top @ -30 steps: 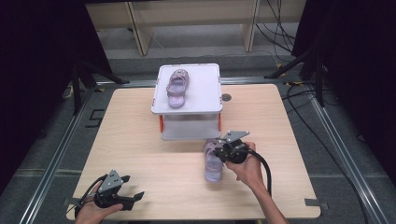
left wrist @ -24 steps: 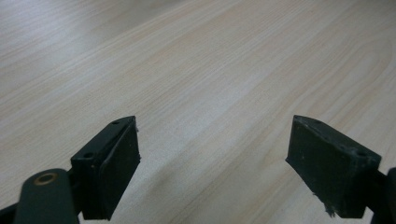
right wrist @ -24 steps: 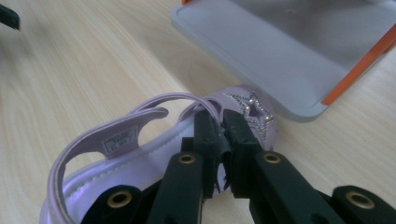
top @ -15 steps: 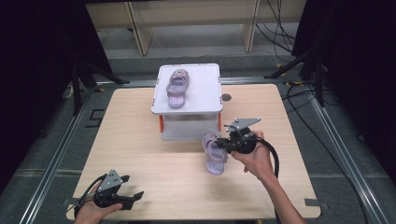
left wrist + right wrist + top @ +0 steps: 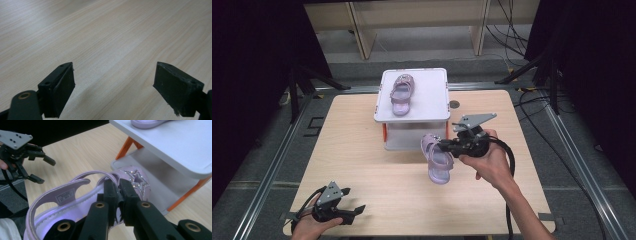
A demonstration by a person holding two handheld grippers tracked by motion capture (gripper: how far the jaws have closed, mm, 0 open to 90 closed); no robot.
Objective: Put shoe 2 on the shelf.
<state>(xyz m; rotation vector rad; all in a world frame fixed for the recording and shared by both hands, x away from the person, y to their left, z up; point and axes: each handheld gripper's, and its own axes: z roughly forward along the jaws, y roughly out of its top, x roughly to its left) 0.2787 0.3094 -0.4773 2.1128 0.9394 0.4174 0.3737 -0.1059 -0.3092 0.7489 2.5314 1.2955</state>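
pale wooden table (image 5: 362, 145), white shelf rack (image 5: 432, 107) at the back. right gripper (image 5: 447, 146) clamped on lilac sandal (image 5: 438, 159), lifted just before the rack. left gripper (image 5: 357, 210) wide apart, well clear, near edge.

The right gripper (image 5: 119, 187) pinches the strap of a lilac star sandal (image 5: 75, 200); a white shelf (image 5: 180, 147) lies beyond the jaws.
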